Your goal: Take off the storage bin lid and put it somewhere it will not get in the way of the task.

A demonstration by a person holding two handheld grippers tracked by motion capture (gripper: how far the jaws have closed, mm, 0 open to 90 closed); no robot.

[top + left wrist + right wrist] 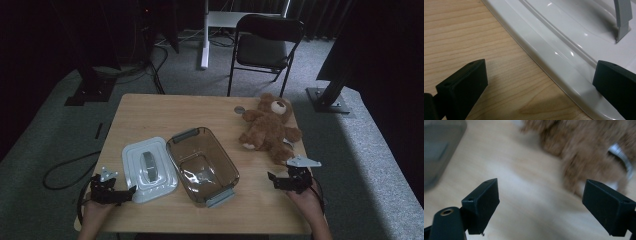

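A brown teddy bear point(268, 127) lies at the table's far right, its fur point(584, 150) blurred ahead of my right gripper point(541, 205). That gripper point(281, 180) stands open, just short of the bear's leg, with nothing between its jaws. A clear smoky container point(202, 164) with grey clips sits mid-table, empty. Beside it on the left lies its white lid point(149, 168) with a grey handle point(623, 17). My left gripper point(127, 192) is open at the lid's near left corner. In the left gripper view the lid's rim point(554, 65) runs between the jaws of the left gripper point(539, 82).
A small grey disc point(239, 109) lies on the wooden table point(150, 112) behind the bear. A black folding chair point(265, 47) stands beyond the table on grey carpet. A dark cable point(65, 172) loops on the floor at the left.
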